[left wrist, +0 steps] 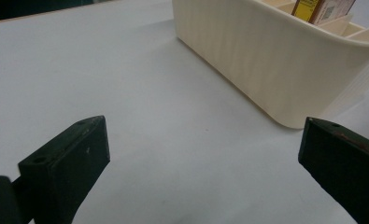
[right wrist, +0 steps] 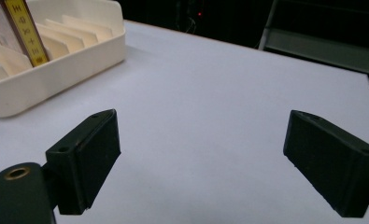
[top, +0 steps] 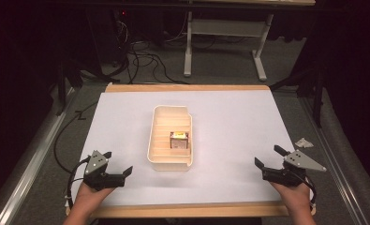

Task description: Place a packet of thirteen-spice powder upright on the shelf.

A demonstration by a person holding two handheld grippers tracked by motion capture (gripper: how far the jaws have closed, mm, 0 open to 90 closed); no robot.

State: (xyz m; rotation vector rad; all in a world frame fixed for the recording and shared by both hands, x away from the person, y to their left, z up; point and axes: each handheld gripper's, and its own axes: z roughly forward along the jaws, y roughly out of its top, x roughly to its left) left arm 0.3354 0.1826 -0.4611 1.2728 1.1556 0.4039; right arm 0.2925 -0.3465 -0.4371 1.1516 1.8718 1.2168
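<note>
A cream slotted bin stands at the middle of the white table. A small box with a yellow edge stands upright in one of its slots. My left gripper rests near the front left of the table, open, jaws empty. Its own view has the bin's ribbed wall ahead to the right, with the box poking above the rim. My right gripper sits at the front right, also open and empty. Its view puts the bin and box at upper left.
A crumpled white scrap lies off the table's right edge. Wooden strips border the table front and back. Beyond the table stand a white desk frame and cables on the floor.
</note>
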